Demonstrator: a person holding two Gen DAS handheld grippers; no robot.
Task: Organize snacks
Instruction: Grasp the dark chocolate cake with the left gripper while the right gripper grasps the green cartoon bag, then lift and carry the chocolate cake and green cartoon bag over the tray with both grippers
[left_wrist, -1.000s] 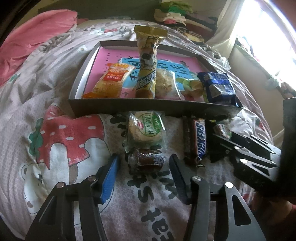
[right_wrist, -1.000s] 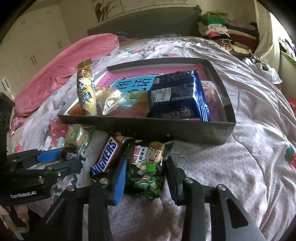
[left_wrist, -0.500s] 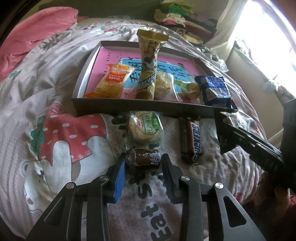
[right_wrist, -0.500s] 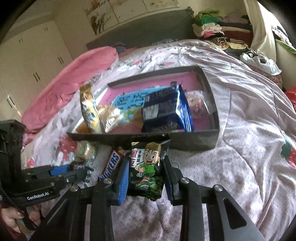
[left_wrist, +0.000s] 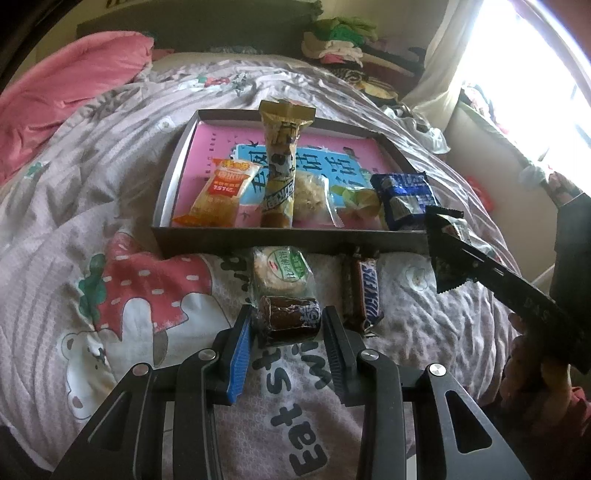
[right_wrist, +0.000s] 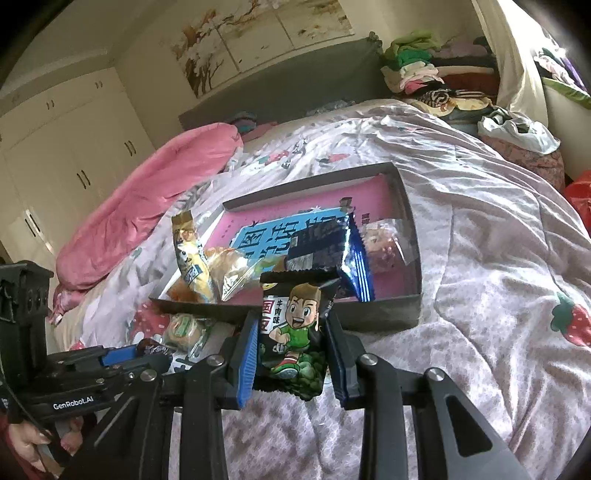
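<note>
Both hands loaded: the left gripper (left_wrist: 286, 325) pinches a small brown snack (left_wrist: 288, 319) just above the bed (left_wrist: 92, 229), the right gripper (right_wrist: 290, 347) clamps a cartoon packet (right_wrist: 295, 332). A round cake (left_wrist: 280, 271) and chocolate bar (left_wrist: 364, 291) wait outside (2 left); roughly 6 snacks sit in the tray (left_wrist: 295, 238).

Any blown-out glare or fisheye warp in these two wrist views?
Left wrist view: the bright window at upper right is blown out to white, and the dark rectangular tray bows with fisheye warp. Right wrist view: evenly lit, black vignette in the corners, and the cream wardrobe doors curve.
</note>
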